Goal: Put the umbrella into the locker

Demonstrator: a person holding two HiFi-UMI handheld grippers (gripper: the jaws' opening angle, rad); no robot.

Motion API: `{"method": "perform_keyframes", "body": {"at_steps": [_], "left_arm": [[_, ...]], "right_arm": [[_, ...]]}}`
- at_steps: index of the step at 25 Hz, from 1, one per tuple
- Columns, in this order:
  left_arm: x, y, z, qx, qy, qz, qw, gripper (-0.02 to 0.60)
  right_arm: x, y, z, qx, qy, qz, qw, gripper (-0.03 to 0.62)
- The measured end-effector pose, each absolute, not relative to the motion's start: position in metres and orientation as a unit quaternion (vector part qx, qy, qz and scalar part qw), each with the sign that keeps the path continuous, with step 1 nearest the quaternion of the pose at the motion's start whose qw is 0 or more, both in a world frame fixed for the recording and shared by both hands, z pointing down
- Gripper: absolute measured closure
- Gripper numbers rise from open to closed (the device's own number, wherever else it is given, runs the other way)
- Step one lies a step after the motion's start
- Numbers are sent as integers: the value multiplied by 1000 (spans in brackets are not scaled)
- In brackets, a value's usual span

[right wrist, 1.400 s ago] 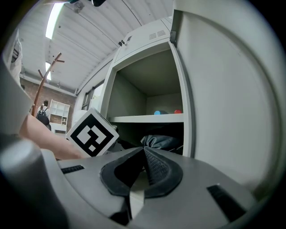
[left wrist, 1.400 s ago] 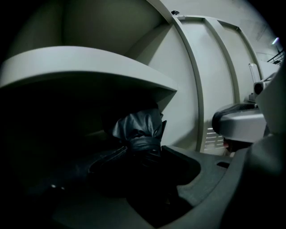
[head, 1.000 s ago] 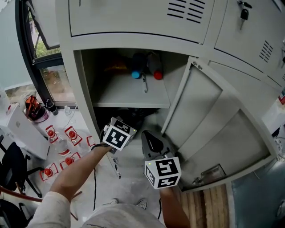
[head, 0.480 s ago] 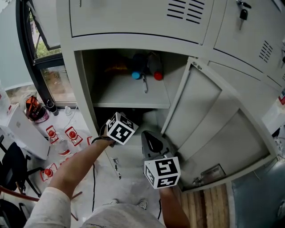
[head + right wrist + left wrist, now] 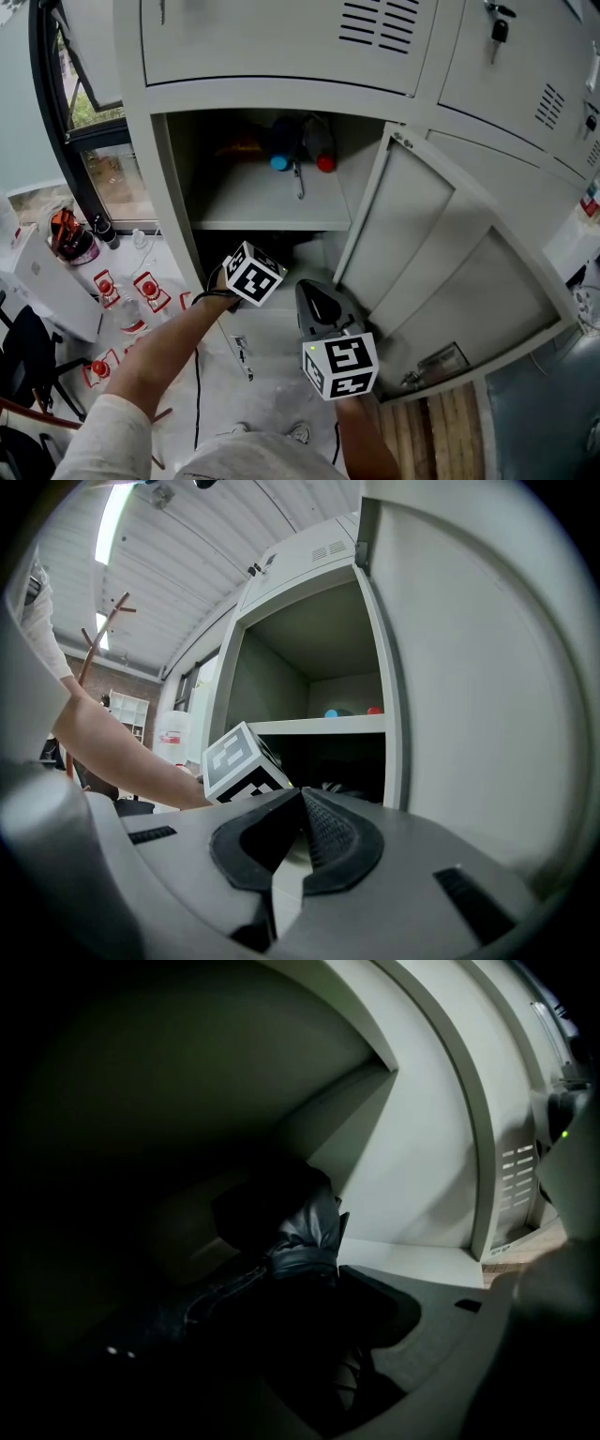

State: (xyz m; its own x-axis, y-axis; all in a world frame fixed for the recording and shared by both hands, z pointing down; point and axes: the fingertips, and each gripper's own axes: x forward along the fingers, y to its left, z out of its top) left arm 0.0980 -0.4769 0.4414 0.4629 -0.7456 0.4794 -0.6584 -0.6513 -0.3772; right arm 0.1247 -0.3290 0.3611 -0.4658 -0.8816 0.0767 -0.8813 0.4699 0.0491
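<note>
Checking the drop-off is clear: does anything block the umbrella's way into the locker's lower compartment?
Nothing visible does. The locker door stands open to the right, and the left hand-held gripper holds the umbrella inside the dark lower compartment.

1. We see the umbrella [image 5: 305, 1232] folded shut: black, with glossy fabric bunched in tight folds and cinched near its far end.
2. It sits low in the dark lower compartment of the locker [image 5: 145, 159], its far end towards the back wall. Shadow hides most of its length, so we cannot tell whether it rests on the floor there.
3. The locker is pale grey metal. Its door [image 5: 422, 234] is swung wide open to the right, and a shelf [image 5: 262, 202] splits the bay.
</note>
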Motion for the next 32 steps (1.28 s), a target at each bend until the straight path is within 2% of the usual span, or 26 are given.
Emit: {"method": "perform_keyframes", "body": {"at_steps": [22, 32], "left_arm": [[95, -488, 471, -821, 401, -399, 75, 339], [100, -489, 474, -836, 379, -396, 40, 325]], "right_arm": [[129, -331, 370, 517, -855, 9, 47, 591], [124, -334, 372, 515, -856, 14, 45, 591]]}}
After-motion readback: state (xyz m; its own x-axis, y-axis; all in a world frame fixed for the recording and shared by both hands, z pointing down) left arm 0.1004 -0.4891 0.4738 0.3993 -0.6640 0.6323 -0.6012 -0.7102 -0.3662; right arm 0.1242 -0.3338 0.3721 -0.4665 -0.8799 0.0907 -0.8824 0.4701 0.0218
